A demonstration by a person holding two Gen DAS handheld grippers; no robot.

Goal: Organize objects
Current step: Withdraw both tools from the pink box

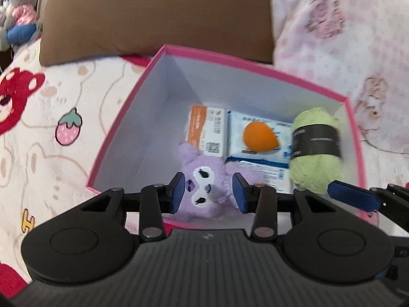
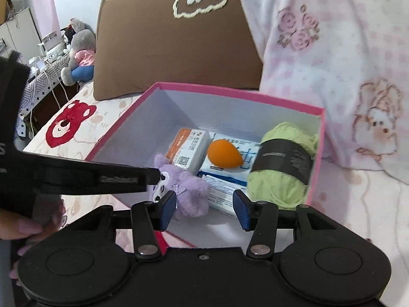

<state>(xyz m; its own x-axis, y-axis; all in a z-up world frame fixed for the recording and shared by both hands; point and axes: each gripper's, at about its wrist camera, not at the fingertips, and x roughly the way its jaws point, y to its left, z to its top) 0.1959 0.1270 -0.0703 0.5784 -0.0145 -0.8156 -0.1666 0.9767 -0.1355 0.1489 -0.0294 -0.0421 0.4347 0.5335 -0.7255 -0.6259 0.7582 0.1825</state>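
**Plush and yarn in the pink box, both jaws open above it**

While the left gripper (image 1: 208, 192) hangs over the near wall of the pink box (image 1: 122, 117), its jaws stand apart on either side of the purple plush toy (image 1: 204, 189), which lies below them on the box floor; whether the pads touch the plush cannot be told. The right gripper (image 2: 204, 208) has its jaws open with nothing between them, the plush just off its left pad and the green yarn ball (image 2: 281, 179) off its right.

Inside the box, behind the plush, lie an orange-and-white packet (image 1: 207, 130) and a blue-and-white packet (image 1: 258, 151), with an orange egg-shaped sponge (image 1: 259, 136) resting on the latter. The yarn ball sits in the right corner, wrapped in a black paper band. The left gripper's black finger crosses the right camera's view in front of the plush's face.

The plush is lilac, fluffy, with a white face patch and dark eyes. The box rests on a bed with a bear-and-strawberry print sheet (image 1: 51, 128); a brown pillow (image 2: 173, 51) stands behind it.
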